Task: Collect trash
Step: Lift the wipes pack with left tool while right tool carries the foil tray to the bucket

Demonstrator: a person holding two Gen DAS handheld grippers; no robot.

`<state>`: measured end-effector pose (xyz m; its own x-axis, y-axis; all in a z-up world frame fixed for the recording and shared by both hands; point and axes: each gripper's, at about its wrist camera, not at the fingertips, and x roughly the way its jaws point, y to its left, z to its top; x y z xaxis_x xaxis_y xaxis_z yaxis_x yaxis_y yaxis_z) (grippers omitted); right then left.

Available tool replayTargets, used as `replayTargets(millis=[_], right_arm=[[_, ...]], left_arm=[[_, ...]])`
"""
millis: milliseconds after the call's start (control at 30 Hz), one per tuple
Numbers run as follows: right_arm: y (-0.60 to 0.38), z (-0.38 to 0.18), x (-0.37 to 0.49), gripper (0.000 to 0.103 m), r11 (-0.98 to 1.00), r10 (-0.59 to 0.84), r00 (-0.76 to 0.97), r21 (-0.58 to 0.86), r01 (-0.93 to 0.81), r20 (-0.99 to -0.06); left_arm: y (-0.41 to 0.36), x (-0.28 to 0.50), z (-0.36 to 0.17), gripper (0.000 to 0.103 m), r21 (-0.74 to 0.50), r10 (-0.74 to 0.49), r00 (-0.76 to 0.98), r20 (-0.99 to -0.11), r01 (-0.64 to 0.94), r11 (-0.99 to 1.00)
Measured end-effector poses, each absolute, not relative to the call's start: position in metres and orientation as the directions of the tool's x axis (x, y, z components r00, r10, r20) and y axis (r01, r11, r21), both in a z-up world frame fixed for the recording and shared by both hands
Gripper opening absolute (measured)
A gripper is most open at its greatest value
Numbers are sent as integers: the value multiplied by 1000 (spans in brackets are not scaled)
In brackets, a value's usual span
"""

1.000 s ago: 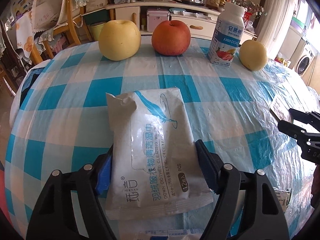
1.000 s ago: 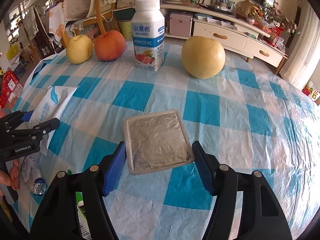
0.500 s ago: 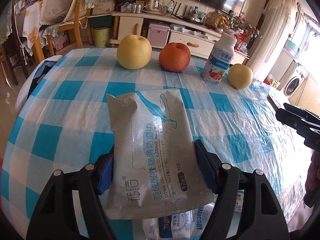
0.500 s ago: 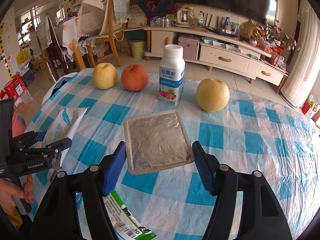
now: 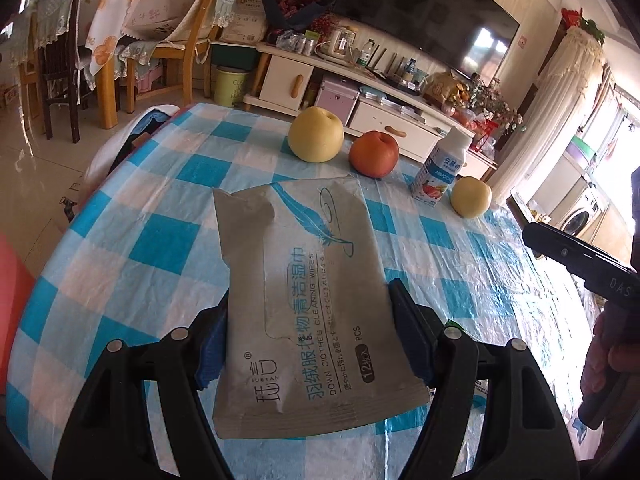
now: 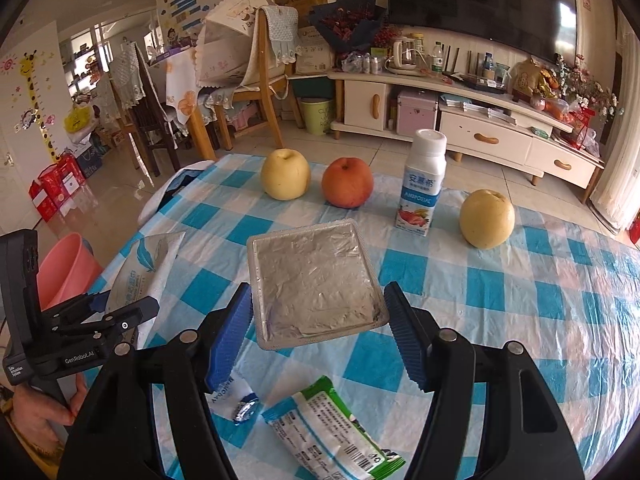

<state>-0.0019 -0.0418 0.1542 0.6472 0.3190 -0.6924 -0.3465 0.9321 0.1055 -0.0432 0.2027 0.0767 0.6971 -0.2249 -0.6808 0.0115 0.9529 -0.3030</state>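
Along the far edge of the checked tablecloth (image 6: 500, 300) stand a yellow apple (image 6: 285, 179), a red apple (image 6: 347, 182), a drink bottle (image 6: 422, 184) and another yellow fruit (image 6: 487, 219).

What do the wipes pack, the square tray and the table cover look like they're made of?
Wipes pack: thin matte plastic film, judging by its crimped end seal and soft creases. Square tray: pale plastic rim under a silver foil lid, dull and finely wrinkled; the inside is hidden. Table cover: probably thin plastic sheeting, blue and white checks, glossy with crinkled highlights.
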Motion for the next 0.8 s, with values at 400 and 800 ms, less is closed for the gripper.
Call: replayTargets(millis=[400,800], right_arm=[[18,170,-18,67,882,429,617,158,-444,-660],[128,174,-36,67,771,561,503,194,-606,-657]], left_arm=[[264,-68,111,73,-313,-101,807,-581,-108,944],[358,-92,130,73,-338,94,844,-529,-311,888]])
